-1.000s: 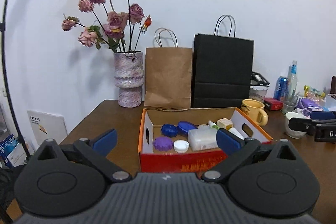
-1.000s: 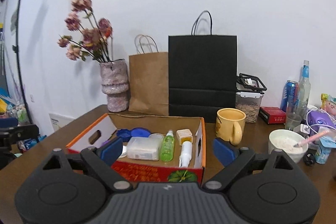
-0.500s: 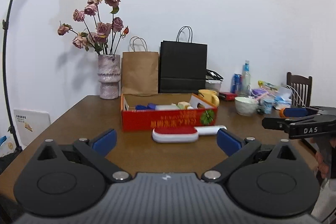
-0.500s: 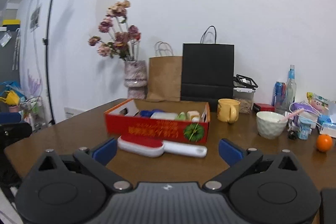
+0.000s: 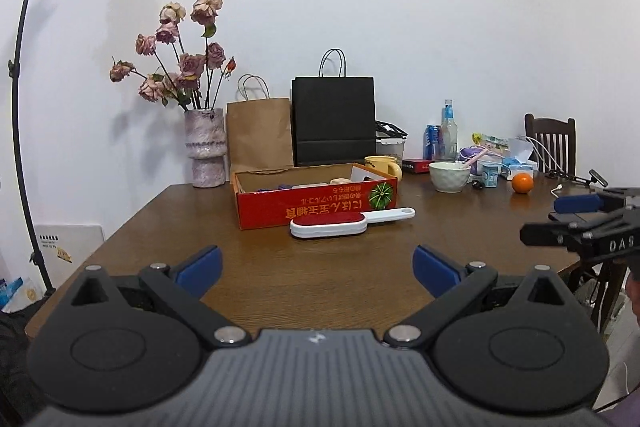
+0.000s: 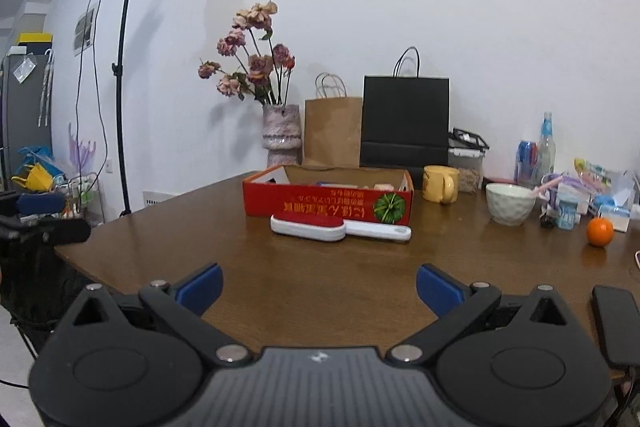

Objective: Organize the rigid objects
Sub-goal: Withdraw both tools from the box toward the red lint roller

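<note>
Moved: both grippers back from box [image 5: 316,201], brush [image 5: 348,223] now visible.
Left gripper [image 5: 318,267]: wide, empty.
Right gripper [image 6: 319,285]: wide, empty.
Room: bare table [image 6: 320,267] ahead.
Hidden: box contents.

Brown wooden table [image 5: 340,291], red box [image 5: 316,205], lint brush [image 5: 344,225], bowl [image 5: 449,177], orange [image 5: 522,183]

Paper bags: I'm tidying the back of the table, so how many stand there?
2: a brown paper bag beside the flower vase, and a black paper bag on its other side.
</note>
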Motion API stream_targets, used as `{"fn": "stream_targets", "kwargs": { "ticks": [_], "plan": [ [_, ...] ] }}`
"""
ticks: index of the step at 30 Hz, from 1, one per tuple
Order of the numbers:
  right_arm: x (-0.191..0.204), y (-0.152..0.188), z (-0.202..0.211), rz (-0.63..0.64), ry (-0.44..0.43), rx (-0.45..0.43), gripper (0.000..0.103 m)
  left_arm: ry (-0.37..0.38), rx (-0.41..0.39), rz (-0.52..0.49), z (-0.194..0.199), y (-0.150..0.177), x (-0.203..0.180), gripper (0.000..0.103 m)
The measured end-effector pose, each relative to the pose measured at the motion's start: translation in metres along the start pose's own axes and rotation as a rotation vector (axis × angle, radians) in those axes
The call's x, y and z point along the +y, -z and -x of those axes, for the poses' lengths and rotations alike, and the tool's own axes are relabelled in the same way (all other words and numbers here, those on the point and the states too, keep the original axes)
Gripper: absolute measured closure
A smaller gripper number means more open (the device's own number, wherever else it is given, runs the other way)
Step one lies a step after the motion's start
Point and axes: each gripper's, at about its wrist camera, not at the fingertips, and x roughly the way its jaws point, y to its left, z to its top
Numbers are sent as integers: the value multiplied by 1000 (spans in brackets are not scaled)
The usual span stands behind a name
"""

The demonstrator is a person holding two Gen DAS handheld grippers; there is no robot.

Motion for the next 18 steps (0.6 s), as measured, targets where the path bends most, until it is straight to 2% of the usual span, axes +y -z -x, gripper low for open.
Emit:
{"fn": "stream_targets", "kwargs": {
  "ticks": [6,11,18],
  "plan": [
    [-14,6,-6,-35,34,20,0,-30,13,35,-10,1,-2,0],
    [-30,9,-18,-78,49,30,0,-41,60,47,-27,5,-3,0],
    [-57,2,-63,-107,32,76,0,-94,107,83,-79,-6,-2,0]
  ]
}}
